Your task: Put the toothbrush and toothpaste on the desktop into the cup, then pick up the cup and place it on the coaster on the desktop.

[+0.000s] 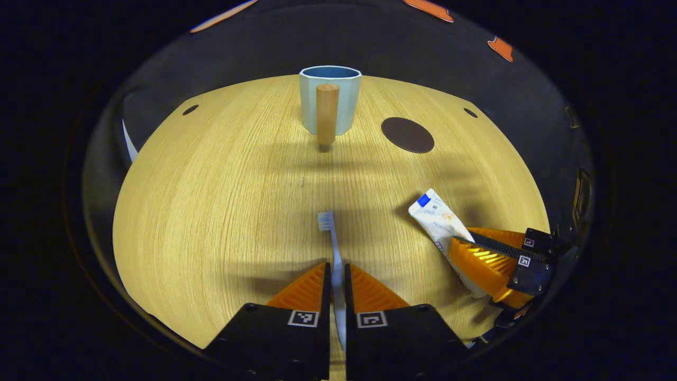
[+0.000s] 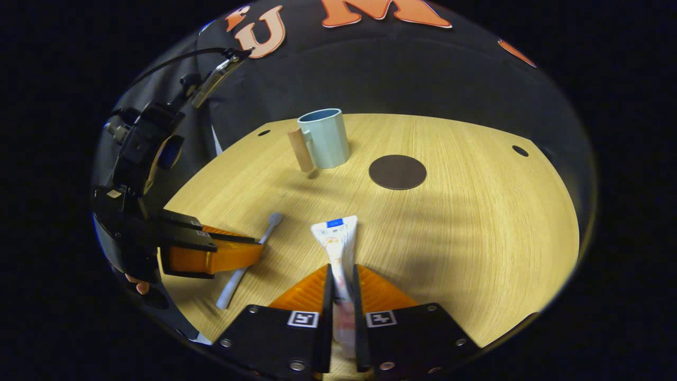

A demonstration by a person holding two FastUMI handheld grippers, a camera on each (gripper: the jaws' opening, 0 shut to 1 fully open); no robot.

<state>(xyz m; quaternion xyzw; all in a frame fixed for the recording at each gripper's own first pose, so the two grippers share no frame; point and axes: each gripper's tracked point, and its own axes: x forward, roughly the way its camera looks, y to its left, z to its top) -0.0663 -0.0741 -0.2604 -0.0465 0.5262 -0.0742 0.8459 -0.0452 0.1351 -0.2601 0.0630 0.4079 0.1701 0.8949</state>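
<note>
A pale toothbrush (image 1: 333,248) lies on the wooden desktop (image 1: 222,201), bristles pointing away, and my left gripper (image 1: 335,272) is shut on its handle. In the right gripper view that toothbrush (image 2: 248,259) runs under the left gripper (image 2: 254,251). My right gripper (image 2: 341,278) is shut on the white toothpaste tube (image 2: 338,243), whose blue-marked end points toward the cup. The left gripper view shows the same tube (image 1: 441,225) held by the right gripper (image 1: 465,246). A light blue cup (image 1: 330,100) with a wooden handle stands upright at the far side. A dark round coaster (image 1: 407,135) lies right of it.
The desktop (image 2: 476,227) is round-edged with small dark holes near its far rim. The black cloth wall rises behind it. A hand holds the left gripper at the left edge of the right gripper view.
</note>
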